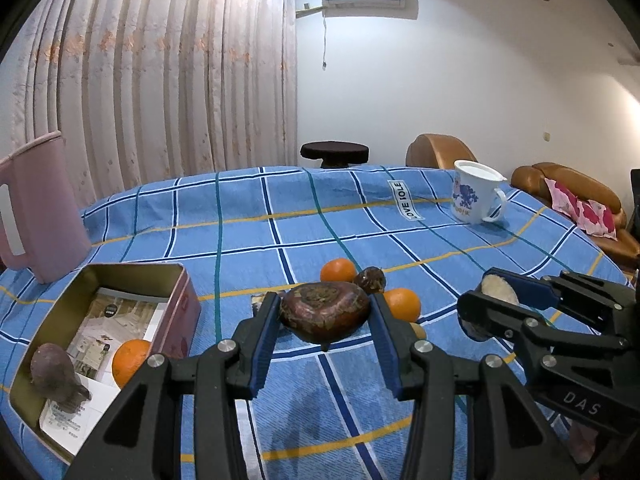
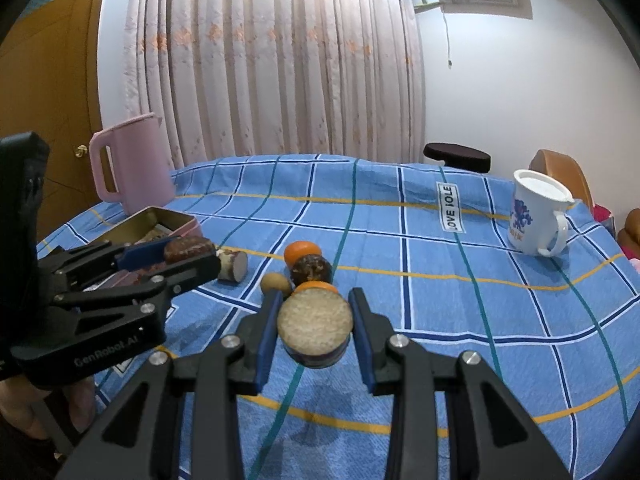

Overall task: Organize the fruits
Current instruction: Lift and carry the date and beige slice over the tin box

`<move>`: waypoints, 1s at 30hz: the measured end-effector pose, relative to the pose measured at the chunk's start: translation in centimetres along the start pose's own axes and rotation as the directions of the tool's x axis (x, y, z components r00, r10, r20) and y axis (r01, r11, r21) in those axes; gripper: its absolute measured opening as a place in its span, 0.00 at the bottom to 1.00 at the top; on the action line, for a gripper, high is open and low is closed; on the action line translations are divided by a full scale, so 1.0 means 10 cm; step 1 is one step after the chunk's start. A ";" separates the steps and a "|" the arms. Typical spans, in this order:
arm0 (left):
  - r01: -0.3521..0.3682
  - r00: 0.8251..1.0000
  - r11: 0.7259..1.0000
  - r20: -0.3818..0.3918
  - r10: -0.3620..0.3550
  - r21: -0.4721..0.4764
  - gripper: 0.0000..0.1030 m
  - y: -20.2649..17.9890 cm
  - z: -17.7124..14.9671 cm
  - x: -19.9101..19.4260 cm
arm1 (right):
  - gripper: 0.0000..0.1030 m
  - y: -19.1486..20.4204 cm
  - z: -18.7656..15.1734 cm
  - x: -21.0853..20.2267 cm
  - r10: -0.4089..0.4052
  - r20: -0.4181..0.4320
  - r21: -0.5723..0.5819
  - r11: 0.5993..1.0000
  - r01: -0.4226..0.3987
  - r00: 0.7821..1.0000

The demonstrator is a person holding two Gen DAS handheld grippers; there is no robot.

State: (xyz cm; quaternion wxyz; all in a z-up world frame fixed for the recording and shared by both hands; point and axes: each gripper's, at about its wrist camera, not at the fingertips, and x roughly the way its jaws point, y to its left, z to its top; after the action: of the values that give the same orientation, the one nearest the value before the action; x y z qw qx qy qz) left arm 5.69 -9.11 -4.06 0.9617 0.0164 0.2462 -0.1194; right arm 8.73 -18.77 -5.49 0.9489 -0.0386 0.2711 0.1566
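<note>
Between your left gripper's blue pads sits a dark brown, flattened fruit, pinched across its width and lifted clear of the blue checked cloth. Its broad ringed face looks up and back at the lens, its long axis running pad to pad. The move ahead, as you would judge it, turns on one relation: the gold-lined tin lies down and to the left of this gripper, close by, with an orange and a dull purple fruit already inside it. Your left hand is plainly the nearer one to that tin, so its load should go first.

Your right gripper pinches a round, pale cut-faced piece with a dark rim, also off the cloth, and it stands on the far side of the left one from the tin.

Loose fruit waits beyond both: an orange, a dark round fruit, a small tan one. Only the right wrist view shows a short cut stub lying on the cloth beside the left gripper; only the left view looks down into the tin and shows the free room in it
</note>
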 end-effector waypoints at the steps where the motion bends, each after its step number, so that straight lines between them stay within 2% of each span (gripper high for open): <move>1: -0.001 1.000 1.000 0.003 0.001 -0.001 0.45 0.01 0.00 0.00 | 0.36 0.00 0.00 0.00 0.000 0.002 -0.001 1.000 0.000 1.000; 10: -0.020 0.999 1.000 0.043 0.020 0.001 0.45 0.00 0.00 -0.08 | 0.36 0.04 -0.02 -0.08 -0.002 0.049 -0.027 1.000 0.003 0.999; 20: -0.038 0.997 0.999 0.071 0.039 -0.013 0.45 0.07 -0.01 -0.14 | 0.36 0.16 0.00 -0.09 -0.023 0.050 -0.083 0.996 0.027 0.998; 23: -0.048 0.996 0.998 0.072 0.050 -0.032 0.45 0.19 0.00 -0.20 | 0.36 0.21 0.05 -0.03 0.004 0.037 -0.076 0.997 -0.001 0.999; 30: -0.176 0.979 0.981 0.093 0.183 -0.084 0.45 0.70 0.08 -0.44 | 0.36 0.60 0.34 0.09 0.096 0.056 -0.125 0.988 -0.089 0.994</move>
State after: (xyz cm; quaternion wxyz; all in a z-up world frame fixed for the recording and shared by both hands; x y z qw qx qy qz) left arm 4.02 -1.41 -1.46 0.9796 -0.0040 0.1995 -0.0234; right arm 9.27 -12.31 -2.95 0.9444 -0.0794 0.2330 0.2179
